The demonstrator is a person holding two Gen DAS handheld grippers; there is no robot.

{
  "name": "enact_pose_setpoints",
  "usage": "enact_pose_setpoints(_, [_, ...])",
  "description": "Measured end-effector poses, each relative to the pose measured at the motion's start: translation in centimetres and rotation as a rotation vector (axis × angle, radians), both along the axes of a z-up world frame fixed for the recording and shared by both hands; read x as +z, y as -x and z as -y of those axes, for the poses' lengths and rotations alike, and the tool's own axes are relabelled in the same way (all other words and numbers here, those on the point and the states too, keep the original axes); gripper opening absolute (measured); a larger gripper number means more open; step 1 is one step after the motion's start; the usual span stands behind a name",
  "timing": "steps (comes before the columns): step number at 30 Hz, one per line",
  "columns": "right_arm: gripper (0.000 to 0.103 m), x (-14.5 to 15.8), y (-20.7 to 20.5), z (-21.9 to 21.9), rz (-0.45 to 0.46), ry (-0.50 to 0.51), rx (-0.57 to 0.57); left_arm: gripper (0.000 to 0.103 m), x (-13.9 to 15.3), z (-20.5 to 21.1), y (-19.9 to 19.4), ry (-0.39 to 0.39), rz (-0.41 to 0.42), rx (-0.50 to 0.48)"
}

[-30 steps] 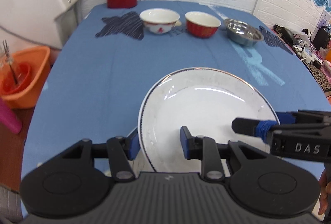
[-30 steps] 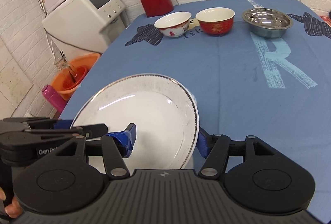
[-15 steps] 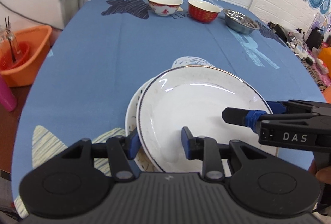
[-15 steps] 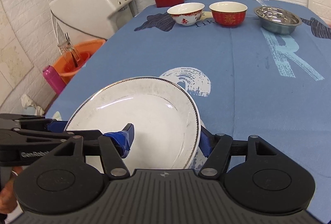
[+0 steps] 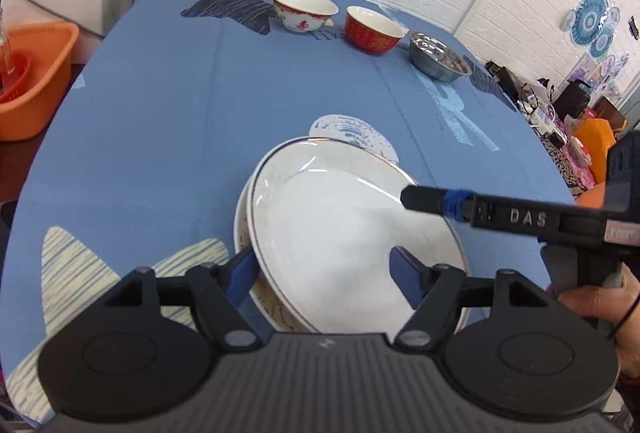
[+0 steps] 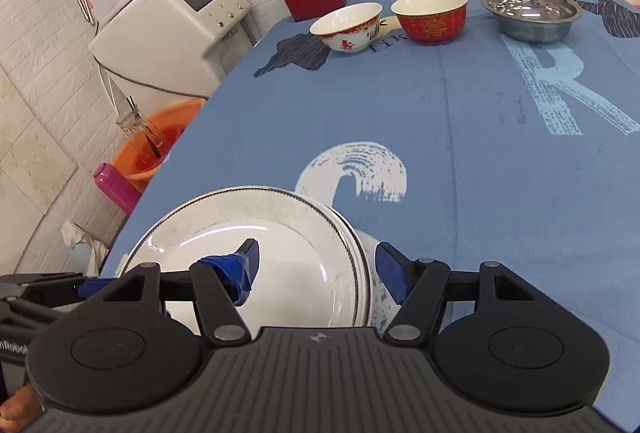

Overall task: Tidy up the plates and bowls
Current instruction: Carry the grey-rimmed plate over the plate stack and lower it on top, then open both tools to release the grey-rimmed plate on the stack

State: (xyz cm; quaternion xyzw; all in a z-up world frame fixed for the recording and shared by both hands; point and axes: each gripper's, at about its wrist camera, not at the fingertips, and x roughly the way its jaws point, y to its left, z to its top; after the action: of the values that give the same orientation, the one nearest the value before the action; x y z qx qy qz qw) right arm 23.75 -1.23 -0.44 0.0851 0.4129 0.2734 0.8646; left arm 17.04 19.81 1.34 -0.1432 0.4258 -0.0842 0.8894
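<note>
Blue cloth underneath, and both sets of fingers are spread wide: left gripper (image 5: 322, 269) straddles the top plate's (image 5: 344, 233) near-left rim, right gripper (image 6: 316, 267) its right edge, neither one pinching. It sits slightly offset on the lower plate (image 5: 241, 221); my advice: withdraw level, don't snag the rim

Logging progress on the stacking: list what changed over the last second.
The white plate came toward the near table edge and down onto a second plate. Both grippers' fingers, left and right, opened off its rim. The three bowls stayed put.
</note>
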Motion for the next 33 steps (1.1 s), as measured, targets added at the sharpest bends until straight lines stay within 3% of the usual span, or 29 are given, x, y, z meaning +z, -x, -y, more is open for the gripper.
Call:
enact_pose_setpoints(6, [0.051,0.4,0.1,-0.8,0.018,0.024,0.029,0.078,0.1,0.4,-0.4,-0.033,-0.017,-0.054])
enact_pose_setpoints(11, [0.051,0.4,0.1,-0.7,0.022,0.032,0.044,0.081,0.7,1.0,-1.1,-0.129,-0.113,-0.113])
enact_pose_setpoints(14, [0.051,0.4,0.0,-0.5,0.020,0.021,0.036,0.081,0.8,0.4,-1.4,-0.100,-0.144,-0.144])
enact_pose_setpoints(18, [0.051,0.5,0.0,-0.2,0.025,0.023,0.037,0.084,1.6,0.3,-1.1,-0.121,-0.095,-0.119])
enact_pose_setpoints(28, [0.051,2.0,0.2,3.6,0.082,0.005,-0.016,0.093,2.0,0.1,-2.3,-0.039,-0.050,-0.058])
enact_pose_setpoints(33, [0.051,0.7,-1.7,7.3,0.028,0.017,-0.101,0.093,2.7,1.9,-3.9,-0.031,-0.020,-0.073])
